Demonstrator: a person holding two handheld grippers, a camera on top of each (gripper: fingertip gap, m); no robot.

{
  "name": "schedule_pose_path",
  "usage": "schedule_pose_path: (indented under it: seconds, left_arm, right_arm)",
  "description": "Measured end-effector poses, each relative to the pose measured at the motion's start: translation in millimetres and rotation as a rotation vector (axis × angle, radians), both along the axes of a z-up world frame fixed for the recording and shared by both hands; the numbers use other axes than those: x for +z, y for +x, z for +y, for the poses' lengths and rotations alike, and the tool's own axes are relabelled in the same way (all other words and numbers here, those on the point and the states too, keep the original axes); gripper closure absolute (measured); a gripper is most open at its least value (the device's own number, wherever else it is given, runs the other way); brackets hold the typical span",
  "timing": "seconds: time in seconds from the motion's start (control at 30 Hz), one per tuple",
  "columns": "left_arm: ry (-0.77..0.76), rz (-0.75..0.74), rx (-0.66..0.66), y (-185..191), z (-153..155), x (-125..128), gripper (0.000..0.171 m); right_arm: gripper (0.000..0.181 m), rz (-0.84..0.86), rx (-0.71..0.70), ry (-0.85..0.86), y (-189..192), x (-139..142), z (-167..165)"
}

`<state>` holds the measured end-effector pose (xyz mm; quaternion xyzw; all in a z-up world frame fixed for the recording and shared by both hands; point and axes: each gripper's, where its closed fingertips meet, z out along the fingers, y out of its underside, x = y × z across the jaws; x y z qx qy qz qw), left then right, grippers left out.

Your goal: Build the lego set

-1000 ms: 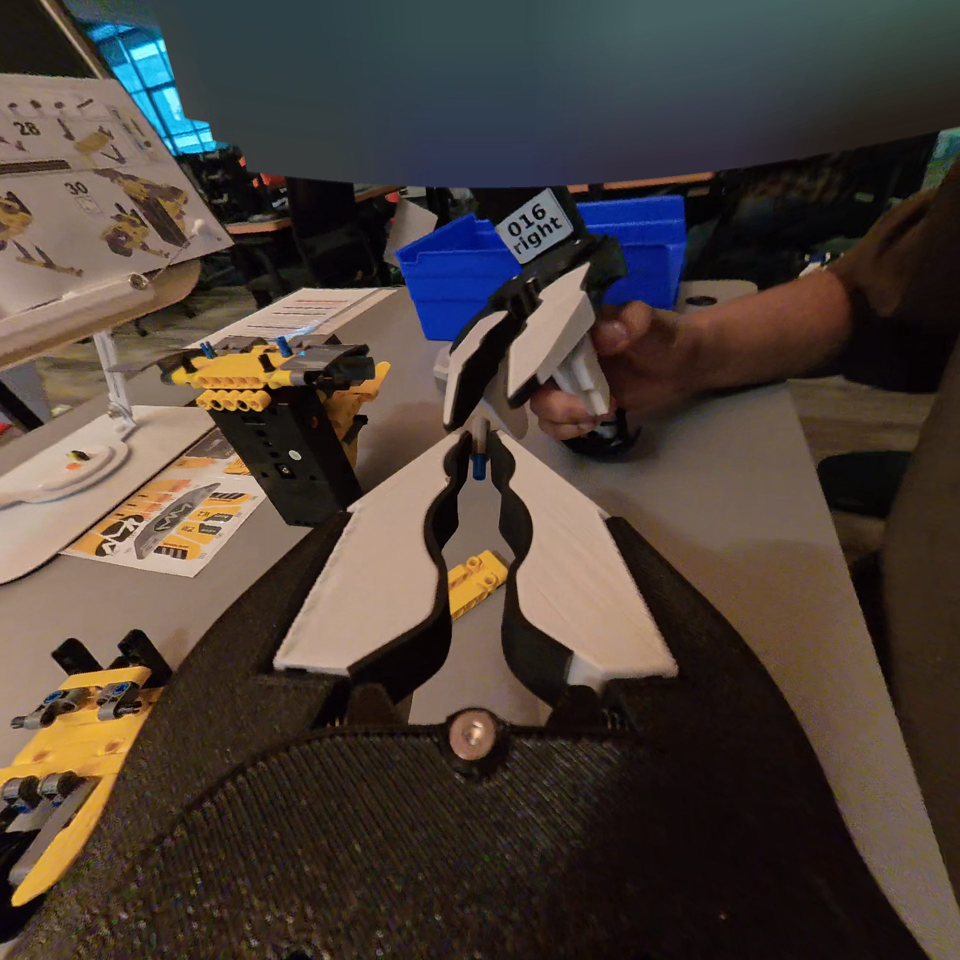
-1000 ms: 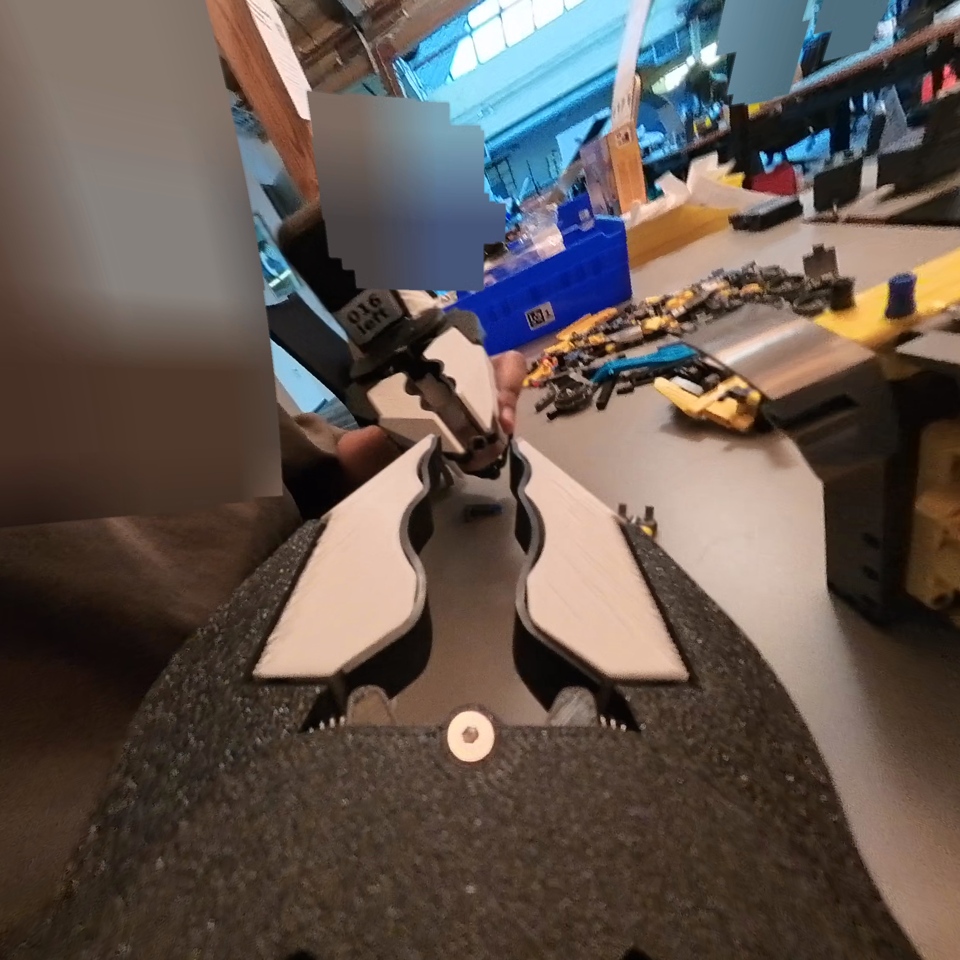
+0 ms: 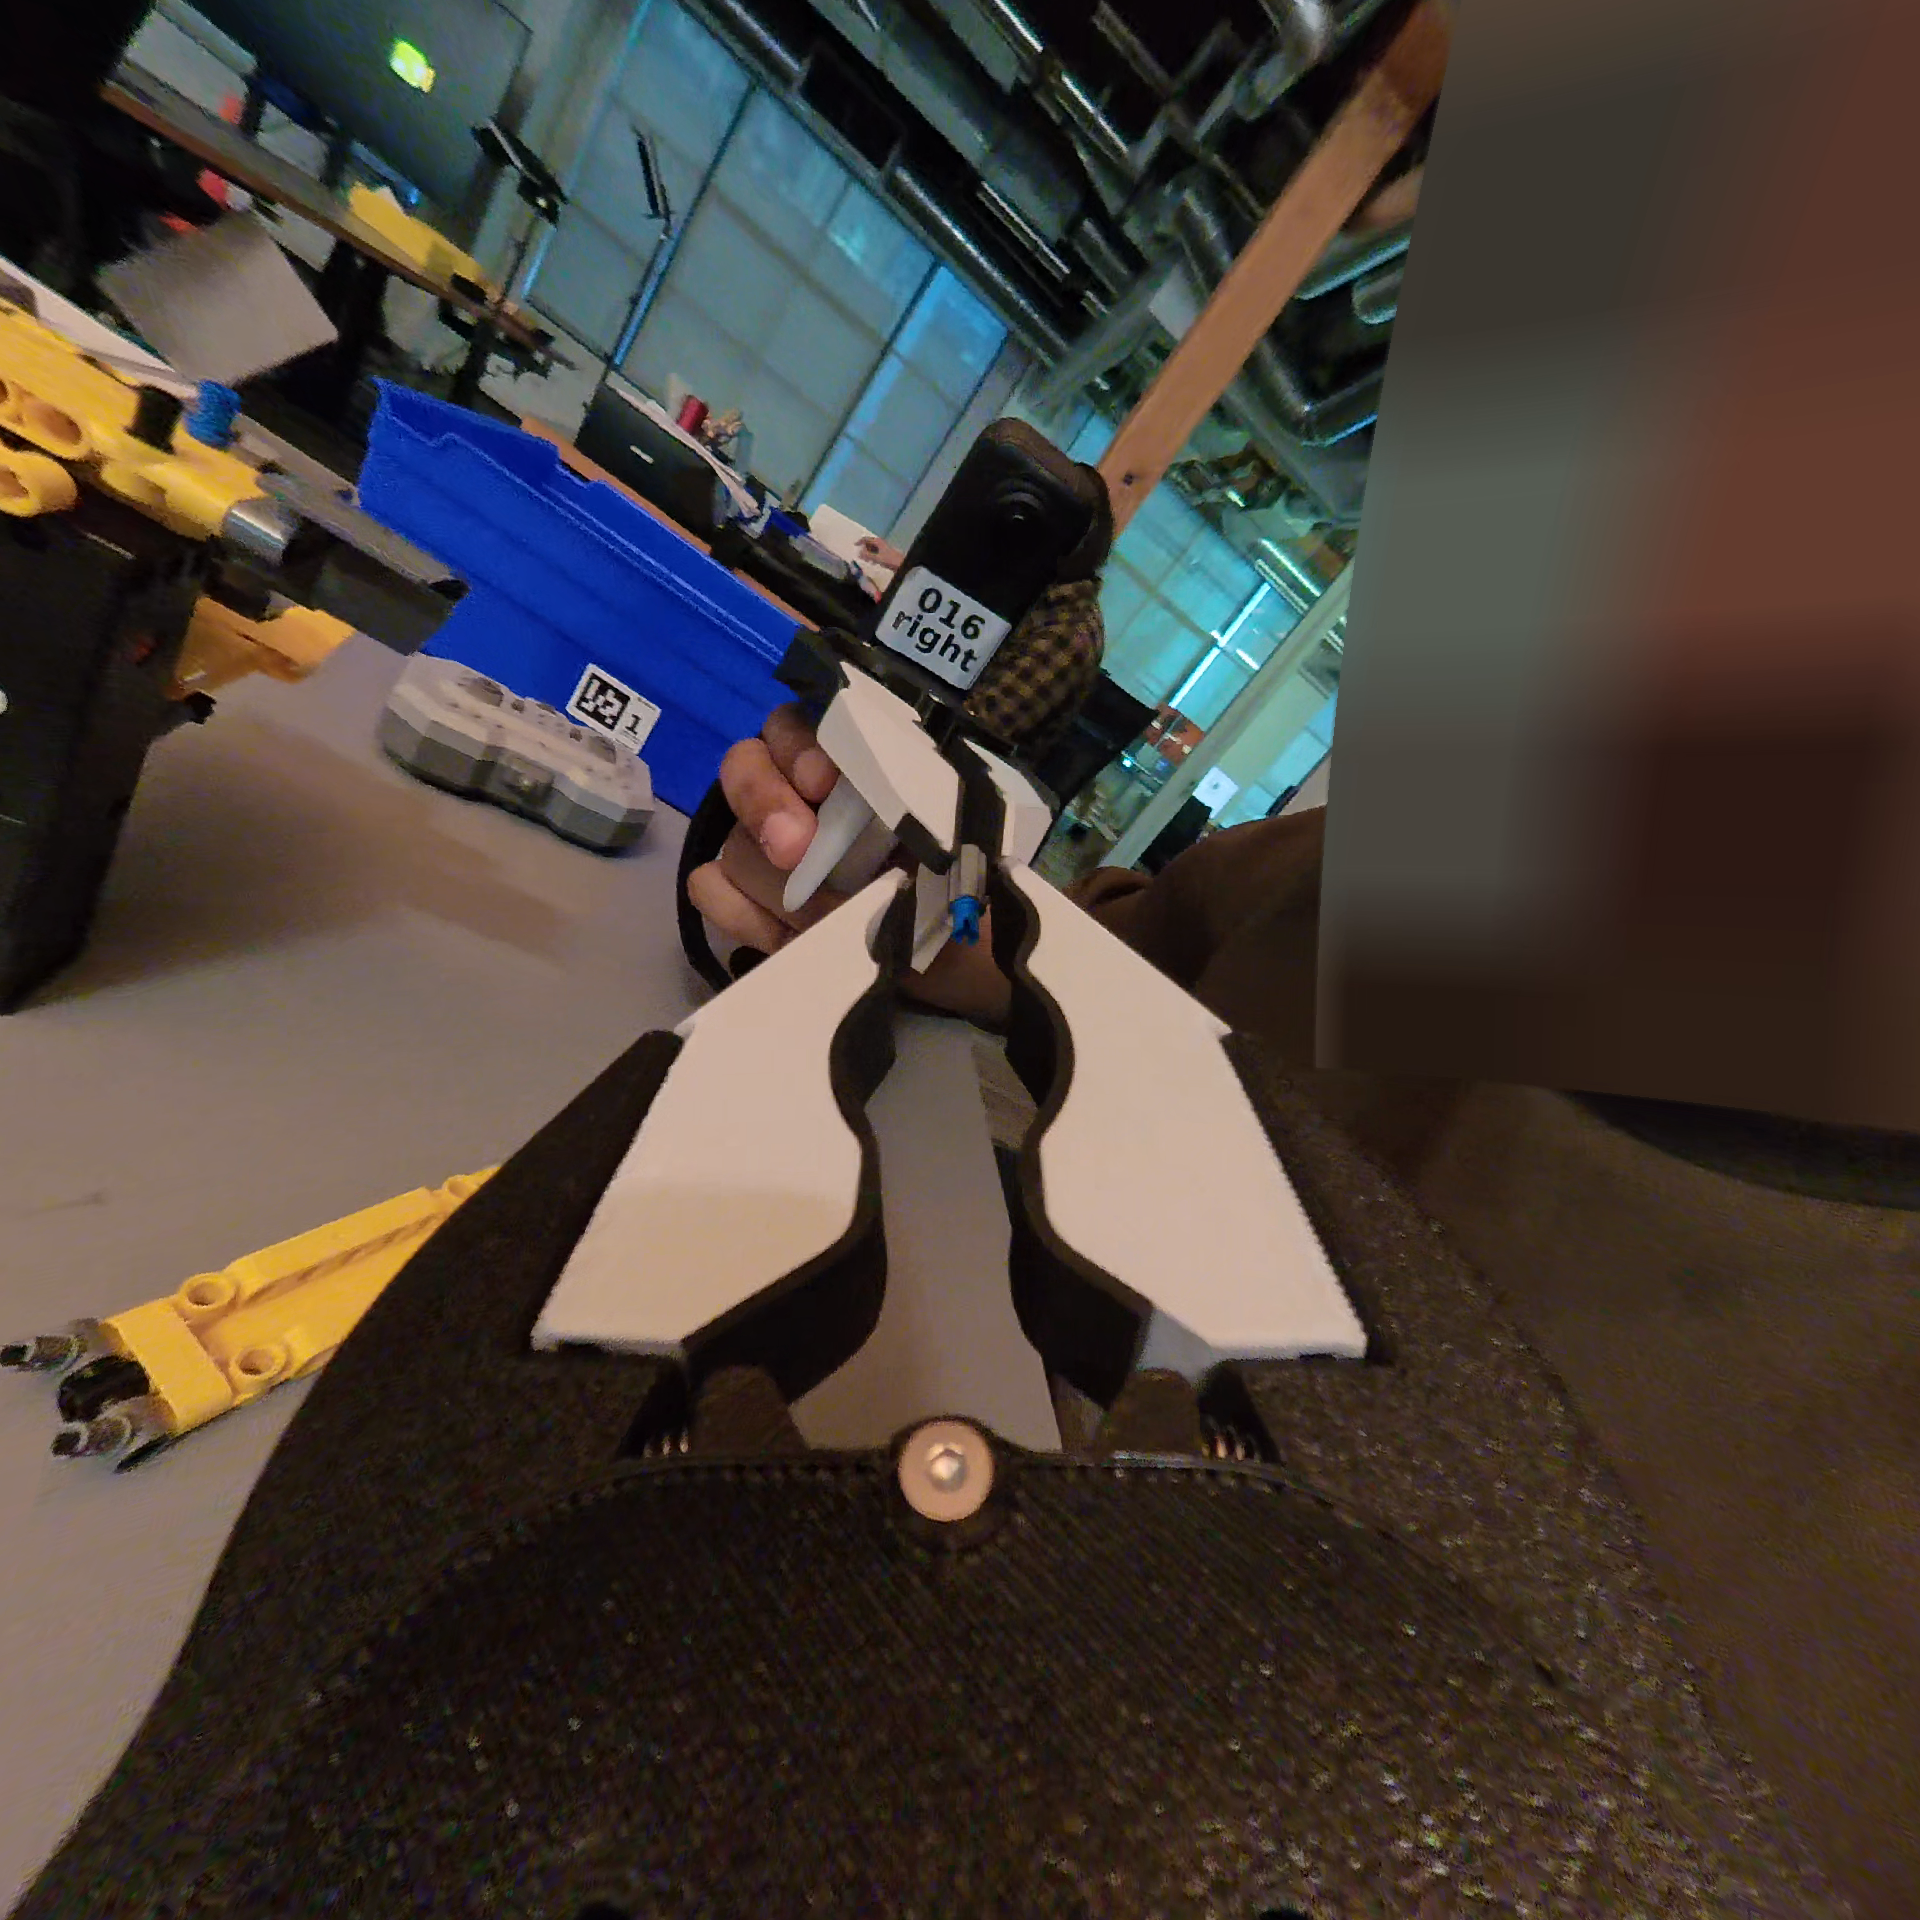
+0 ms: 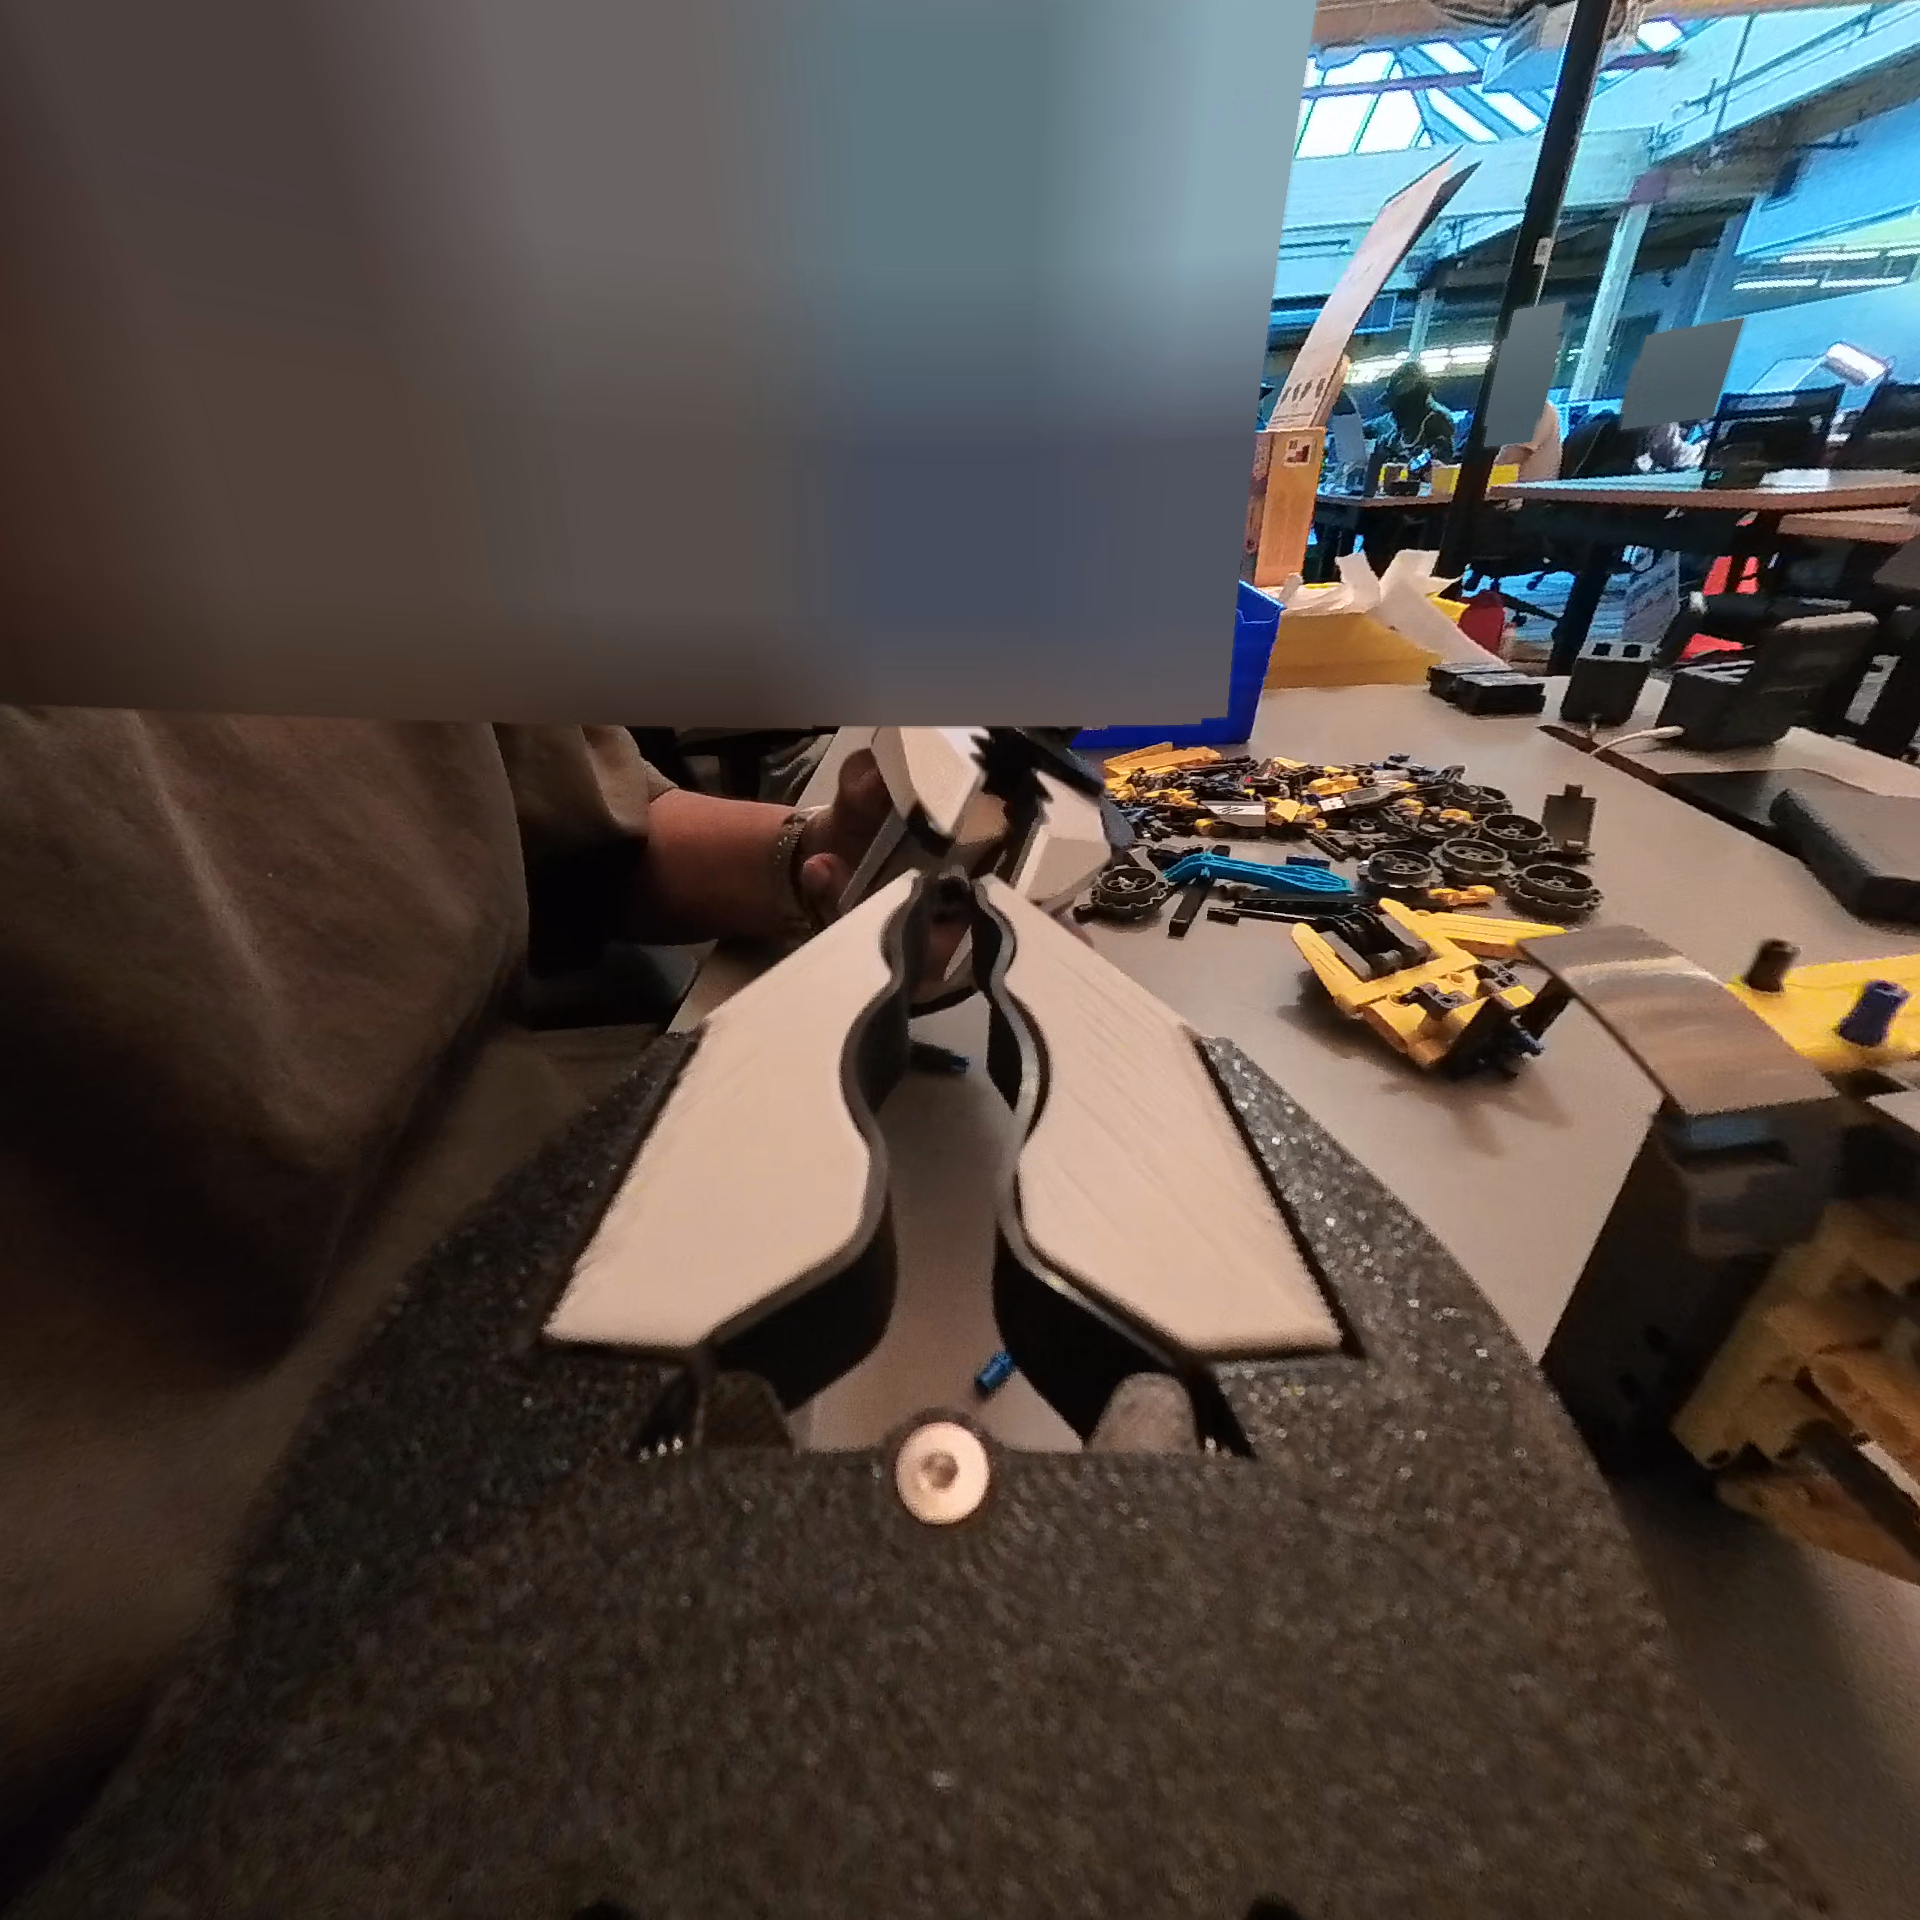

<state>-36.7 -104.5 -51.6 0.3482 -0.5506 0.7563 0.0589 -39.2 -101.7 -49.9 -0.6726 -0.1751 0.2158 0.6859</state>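
My left gripper (image 3: 948, 909) and right gripper (image 4: 951, 896) meet tip to tip above the grey table (image 3: 312, 987). In the left wrist view the right gripper (image 3: 961, 847) is shut on a small grey piece (image 3: 930, 920) with a blue pin (image 3: 964, 920) in its side. My left fingers stand a narrow gap apart on either side of that piece. The grey piece lies against the left finger, and the pin stops just short of the right finger. In the right wrist view the left gripper (image 4: 951, 831) hides the piece.
A blue bin (image 3: 582, 582) and a grey battery box (image 3: 520, 748) stand behind. A yellow-black model (image 3: 125, 499) is at the left and a yellow beam (image 3: 260, 1340) lies near. Loose parts (image 4: 1351, 821), a yellow sub-assembly (image 4: 1434, 987) and two blue pins (image 4: 992, 1371) lie on the table. The person's body is close. Left and right tips are no more than a few centimetres apart.
Both grippers have swung upward and toward the person. The right fingers have closed in. The left fingers have parted slightly. The grey piece now sits tilted between the left tips.
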Motion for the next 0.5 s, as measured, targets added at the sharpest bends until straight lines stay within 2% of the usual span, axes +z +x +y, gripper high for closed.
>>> schedule_pose_path:
  seconds: [0.13,0.2,0.43,0.5]
  left_arm:
    - [-0.003,-0.002,-0.018,-1.9,-2.6,-0.2,0.163]
    - [-0.011,-0.003,-0.022,-2.2,-2.9,0.4,0.169]
    - [0.023,-0.026,-0.011,-1.3,-2.1,-1.2,0.168]
    - [0.023,-0.026,-0.015,-1.6,-2.1,-0.9,0.169]
  right_arm:
    - [0.175,-0.008,-0.013,0.01,0.4,0.4,0.8]
    - [0.175,-0.011,-0.018,0.014,1.2,0.4,0.9]
    - [0.175,0.033,-0.005,0.001,1.2,1.1,1.2]
    - [0.164,0.011,-0.006,0.019,1.9,1.2,0.6]
